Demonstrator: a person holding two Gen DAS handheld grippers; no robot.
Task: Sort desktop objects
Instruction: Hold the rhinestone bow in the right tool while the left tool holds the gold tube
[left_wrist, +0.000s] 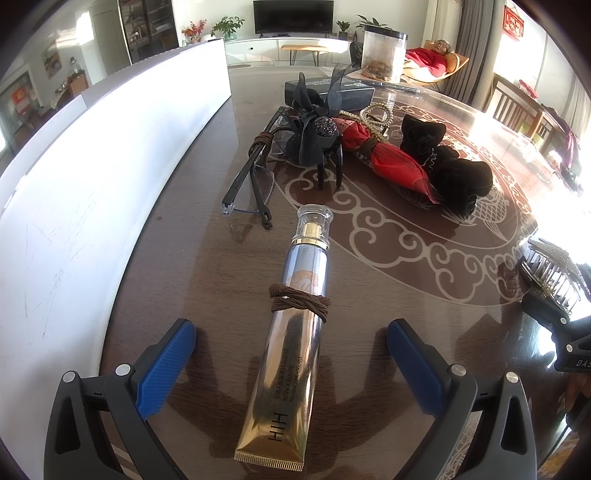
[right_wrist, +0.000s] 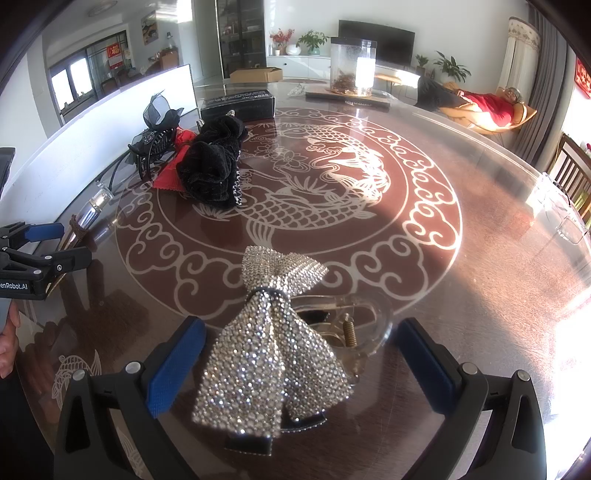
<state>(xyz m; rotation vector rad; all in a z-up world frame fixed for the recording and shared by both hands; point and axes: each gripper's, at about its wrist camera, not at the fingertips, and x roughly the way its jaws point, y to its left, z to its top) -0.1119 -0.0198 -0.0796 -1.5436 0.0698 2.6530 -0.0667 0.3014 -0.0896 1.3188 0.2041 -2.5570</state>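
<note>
A silver-gold cream tube (left_wrist: 291, 332) with a brown hair tie (left_wrist: 299, 302) wound round it lies on the table between the fingers of my open left gripper (left_wrist: 291, 339), untouched. Beyond it lie folded glasses (left_wrist: 255, 177), a black bow claw clip (left_wrist: 317, 136), a red cloth bundle (left_wrist: 391, 162) and a black scrunchie (left_wrist: 454, 166). In the right wrist view a rhinestone bow hair clip (right_wrist: 269, 354) with a clear claw (right_wrist: 354, 332) lies between the blue fingers of my open right gripper (right_wrist: 299, 343). The left gripper (right_wrist: 33, 251) shows at that view's left edge.
A long white box wall (left_wrist: 110, 177) runs along the table's left side. At the back stand a black box (left_wrist: 332, 92) and a clear jar (right_wrist: 352, 68). A person reclines in a chair (right_wrist: 491, 107) beyond the table. Wooden chairs (right_wrist: 569, 177) stand at the right.
</note>
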